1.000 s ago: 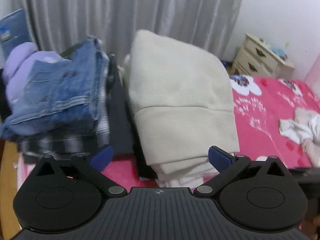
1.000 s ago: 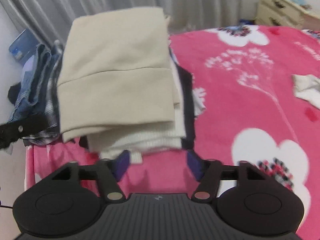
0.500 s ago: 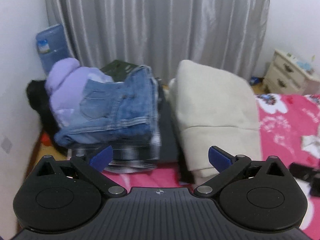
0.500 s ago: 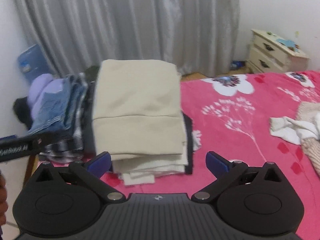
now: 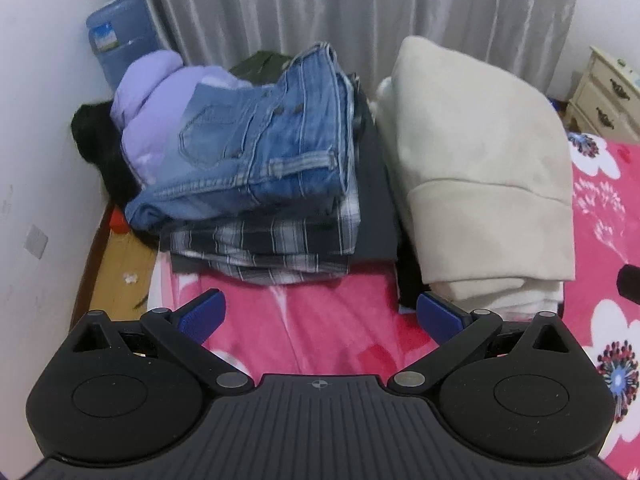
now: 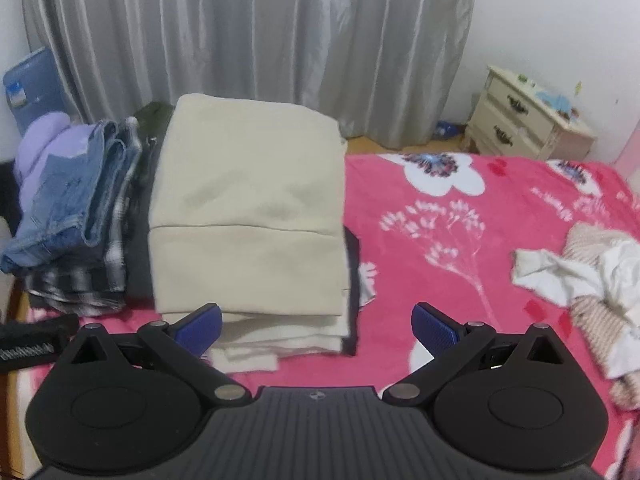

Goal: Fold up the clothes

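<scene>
A folded cream garment (image 5: pixel 480 168) tops a stack of folded clothes (image 6: pixel 248 216) on the pink flowered bed. Left of it lies a second stack with folded blue jeans (image 5: pixel 256 148) on a plaid shirt (image 5: pixel 272 248); it also shows in the right wrist view (image 6: pixel 76 208). My left gripper (image 5: pixel 320 316) is open and empty, held back from the stacks above the blanket. My right gripper (image 6: pixel 316 328) is open and empty, just in front of the cream stack. An unfolded heap of white and striped clothes (image 6: pixel 588 276) lies at the right.
A lilac jacket (image 5: pixel 152 120) and dark clothes sit behind the jeans by the wall. A blue water jug (image 5: pixel 120 40) stands in the corner. A cream nightstand (image 6: pixel 524 124) stands at the back right, grey curtains (image 6: pixel 256 40) behind. The bed's wooden edge (image 5: pixel 116 264) shows at left.
Both grippers have drawn back and up from the cream stack, which now lies further off. The right gripper's jaws have opened wider. More of the room and the unfolded heap shows.
</scene>
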`<state>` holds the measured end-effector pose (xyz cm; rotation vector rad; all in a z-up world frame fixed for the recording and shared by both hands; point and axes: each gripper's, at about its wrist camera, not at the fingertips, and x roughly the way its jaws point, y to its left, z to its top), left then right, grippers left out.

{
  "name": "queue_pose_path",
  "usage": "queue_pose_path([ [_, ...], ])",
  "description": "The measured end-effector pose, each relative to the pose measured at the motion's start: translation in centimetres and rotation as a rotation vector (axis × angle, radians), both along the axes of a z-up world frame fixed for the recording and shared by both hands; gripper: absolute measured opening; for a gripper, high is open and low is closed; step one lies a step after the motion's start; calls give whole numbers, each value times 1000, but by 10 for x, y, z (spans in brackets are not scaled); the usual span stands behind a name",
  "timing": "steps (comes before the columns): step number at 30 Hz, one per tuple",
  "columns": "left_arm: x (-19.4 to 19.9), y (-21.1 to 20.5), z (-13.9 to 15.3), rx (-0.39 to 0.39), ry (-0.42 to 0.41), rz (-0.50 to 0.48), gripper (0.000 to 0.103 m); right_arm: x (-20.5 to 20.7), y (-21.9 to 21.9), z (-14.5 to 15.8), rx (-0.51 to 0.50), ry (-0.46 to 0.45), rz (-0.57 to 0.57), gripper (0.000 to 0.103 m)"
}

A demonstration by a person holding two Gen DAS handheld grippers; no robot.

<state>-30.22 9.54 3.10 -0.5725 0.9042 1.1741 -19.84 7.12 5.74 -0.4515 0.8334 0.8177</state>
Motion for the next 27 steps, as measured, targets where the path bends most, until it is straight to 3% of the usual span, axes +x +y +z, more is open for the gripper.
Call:
queue_pose_path([
  [8,-1,0,-3,-37,-4,40,103,-6,9,-9,-41,-9,29,103],
  [27,8,-3,-4,-5,32,-10,103,-8,9,-13,-58,-16,49,103],
])
